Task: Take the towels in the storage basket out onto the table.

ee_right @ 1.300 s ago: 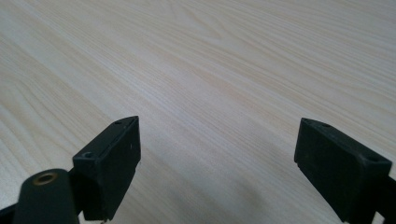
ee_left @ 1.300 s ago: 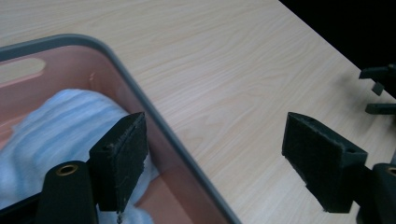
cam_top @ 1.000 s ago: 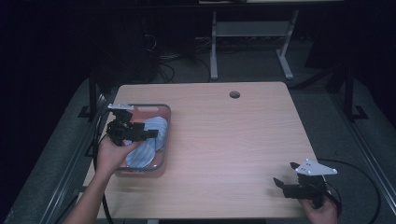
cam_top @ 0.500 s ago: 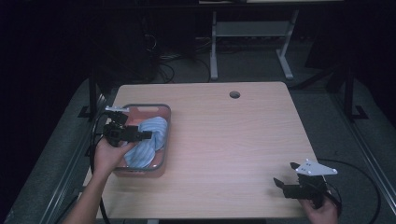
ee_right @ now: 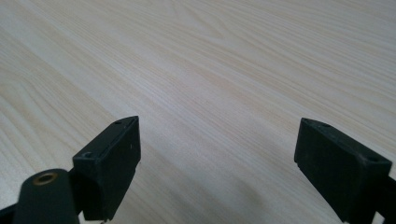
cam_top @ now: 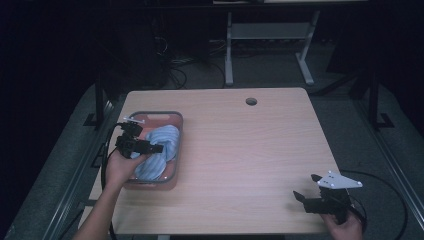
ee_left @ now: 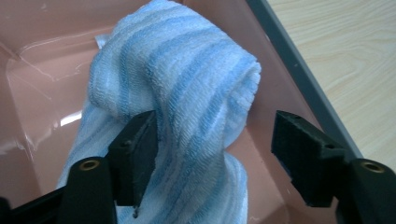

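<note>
In the pink bin (ee_left: 42,70), left gripper (ee_left: 215,154) astride striped towel (ee_left: 187,79)

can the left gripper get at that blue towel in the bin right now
Probably yes. The left gripper is down in the bin, its closing jaws straddling a fold of the towel; one pad touches it, nothing blocks.

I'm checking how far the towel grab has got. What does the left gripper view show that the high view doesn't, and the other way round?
Left gripper view alone: the ribbed weave of the striped towel, a raised fold of it between the left tool's jaws, which have just been closing; one pad touches the fold, the other stands apart from it. High view alone: the whole table, its round hole, and the right tool, open, near the table's front right corner. Both: the towel in the pink bin, with the left tool over it.
</note>
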The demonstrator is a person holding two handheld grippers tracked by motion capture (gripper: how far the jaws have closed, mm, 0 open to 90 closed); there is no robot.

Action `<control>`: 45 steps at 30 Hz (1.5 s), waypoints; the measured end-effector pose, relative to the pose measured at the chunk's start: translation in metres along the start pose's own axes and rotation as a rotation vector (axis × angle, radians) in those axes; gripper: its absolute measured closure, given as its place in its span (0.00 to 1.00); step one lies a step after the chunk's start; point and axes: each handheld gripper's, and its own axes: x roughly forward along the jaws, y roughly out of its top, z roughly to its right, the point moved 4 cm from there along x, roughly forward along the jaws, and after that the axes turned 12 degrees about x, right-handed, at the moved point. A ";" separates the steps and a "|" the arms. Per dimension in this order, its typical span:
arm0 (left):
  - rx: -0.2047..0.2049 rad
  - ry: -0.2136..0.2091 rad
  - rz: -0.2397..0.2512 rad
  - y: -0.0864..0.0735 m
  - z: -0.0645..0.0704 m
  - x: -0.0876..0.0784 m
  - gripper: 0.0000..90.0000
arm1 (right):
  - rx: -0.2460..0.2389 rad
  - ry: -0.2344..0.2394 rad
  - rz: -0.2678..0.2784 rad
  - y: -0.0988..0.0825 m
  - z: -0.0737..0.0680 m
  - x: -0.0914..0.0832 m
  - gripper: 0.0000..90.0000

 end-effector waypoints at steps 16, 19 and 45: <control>0.017 0.075 -0.105 -0.001 -0.006 0.016 0.74 | -0.003 0.004 0.001 0.000 0.000 -0.001 0.16; 0.008 0.082 -0.099 -0.002 -0.006 0.016 0.81 | -0.006 0.004 0.001 -0.001 0.000 -0.001 0.16; -0.030 0.025 0.055 -0.012 -0.010 -0.032 0.86 | -0.006 0.000 0.002 0.000 -0.002 0.000 0.16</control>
